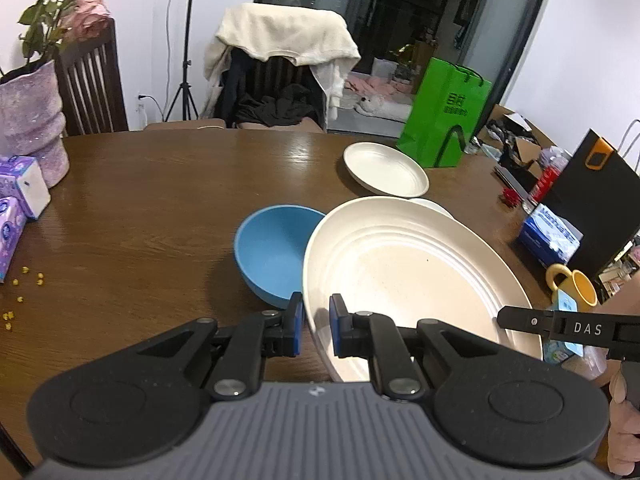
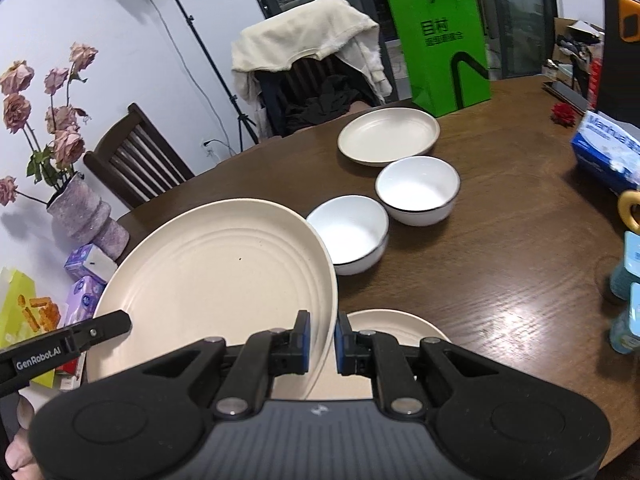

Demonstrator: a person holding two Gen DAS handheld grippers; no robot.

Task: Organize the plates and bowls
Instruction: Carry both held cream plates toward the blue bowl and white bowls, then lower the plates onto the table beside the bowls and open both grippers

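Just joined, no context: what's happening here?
A person holds one big cream plate with both tongs: left tongs shut on its left rim, right tongs shut on its right rim. It is tilted, above another cream plate. A blue bowl, two white bowls and a third plate sit on the table.

Two bowls [image 2: 384, 216] side by side on the table [image 2: 500, 260], a plate [image 2: 388, 136] behind them, a bag [image 2: 440, 48] beyond
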